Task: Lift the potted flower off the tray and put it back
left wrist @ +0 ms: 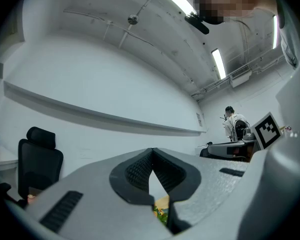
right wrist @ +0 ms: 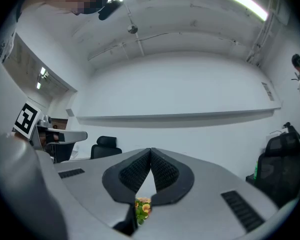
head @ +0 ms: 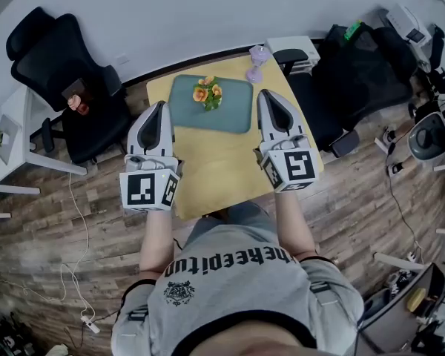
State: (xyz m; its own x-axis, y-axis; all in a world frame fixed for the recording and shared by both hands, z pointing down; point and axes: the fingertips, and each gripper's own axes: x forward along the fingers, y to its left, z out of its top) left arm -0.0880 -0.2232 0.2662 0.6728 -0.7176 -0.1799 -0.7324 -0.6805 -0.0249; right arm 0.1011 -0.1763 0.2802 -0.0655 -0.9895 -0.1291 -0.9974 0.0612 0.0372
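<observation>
Sitting at the near edge, the person held the left gripper (head: 160,107) and the right gripper (head: 267,95) above the yellow table (head: 208,173). Each had its jaws pressed together on nothing. The tips pointed level towards the far side, flanking the work, evidently a stand-off posture. Beyond them lay the teal tray (head: 184,115) with the potted flower (head: 208,93) upright on it. That fits either a lift pending or a return completed. A small purple object (head: 257,64) stood at the far right corner.
</observation>
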